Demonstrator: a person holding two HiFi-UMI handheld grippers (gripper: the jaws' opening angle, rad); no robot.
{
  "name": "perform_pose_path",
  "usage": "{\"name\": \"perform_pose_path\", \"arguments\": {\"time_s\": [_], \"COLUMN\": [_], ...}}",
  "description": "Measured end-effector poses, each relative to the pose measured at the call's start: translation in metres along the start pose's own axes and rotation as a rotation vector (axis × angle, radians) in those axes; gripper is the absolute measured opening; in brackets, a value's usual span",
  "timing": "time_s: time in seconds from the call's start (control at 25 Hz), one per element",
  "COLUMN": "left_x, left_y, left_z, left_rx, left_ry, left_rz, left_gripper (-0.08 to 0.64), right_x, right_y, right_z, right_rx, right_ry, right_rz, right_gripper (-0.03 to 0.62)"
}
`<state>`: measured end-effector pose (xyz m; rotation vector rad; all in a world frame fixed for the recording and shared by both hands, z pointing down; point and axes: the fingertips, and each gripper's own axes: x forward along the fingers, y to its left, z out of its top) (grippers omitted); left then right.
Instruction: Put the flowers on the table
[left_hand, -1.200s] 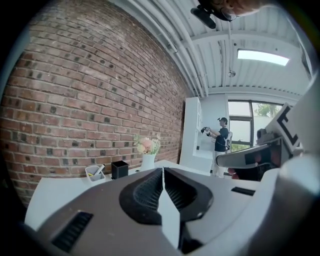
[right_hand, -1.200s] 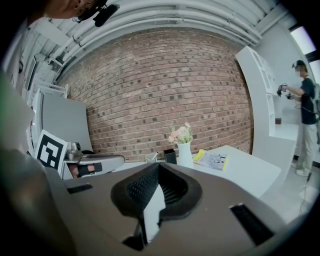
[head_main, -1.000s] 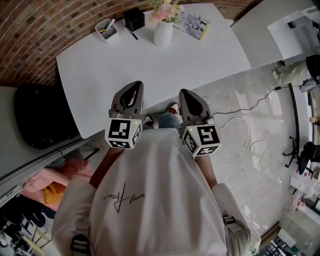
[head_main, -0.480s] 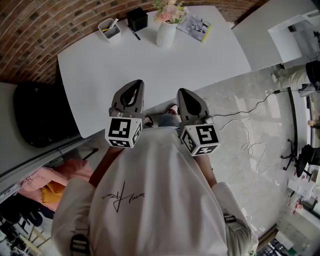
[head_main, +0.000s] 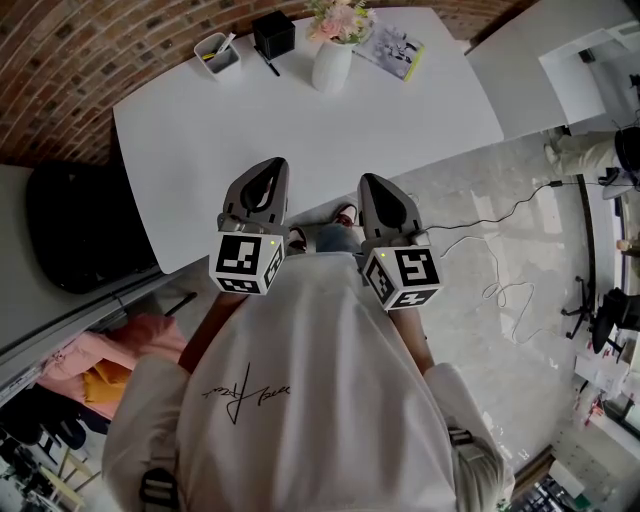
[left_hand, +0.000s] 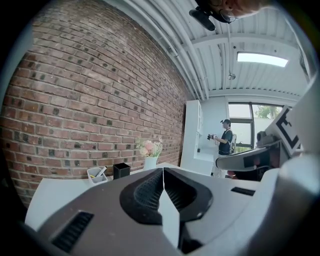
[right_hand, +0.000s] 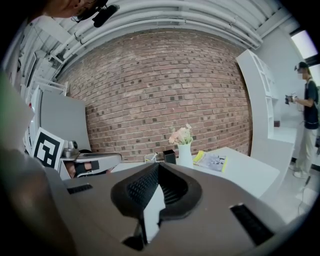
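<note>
Jaws pressed together and empty, the left gripper (head_main: 270, 166) and right gripper (head_main: 370, 182) hover side by side at the table's (head_main: 220, 140) near edge, flowers (head_main: 337, 18) well ahead of them.

"That table (head_main: 300, 130), is it a smooth white top, matt?"
"Yes. The wall (head_main: 70, 60) is rough red brick, the vase (head_main: 330, 65) looks glossy white, and the floor (head_main: 500, 230) is pale and polished."
"And the left gripper (head_main: 268, 165) and right gripper (head_main: 374, 180)?"
"Matt grey plastic shells, with black ribbed pads (left_hand: 147, 192)."
</note>
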<state>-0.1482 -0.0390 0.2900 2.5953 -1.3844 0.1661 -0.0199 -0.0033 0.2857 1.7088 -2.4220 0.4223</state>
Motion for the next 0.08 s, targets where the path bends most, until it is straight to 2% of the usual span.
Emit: {"name": "perform_pose_path", "arguments": {"time_s": [0.08], "left_x": [0.0016], "left_y": [0.0018], "left_z": [-0.002], "left_rx": [-0.003], "left_ry": [0.002], "left_rz": [0.003], "left_gripper": [0.011], "right_x": [0.0016], "right_y": [-0.002], "right_z": [-0.0023], "right_rx": [0.005], "right_ry": [0.003], "right_rz": [-0.004], "right_gripper": [0.024]}}
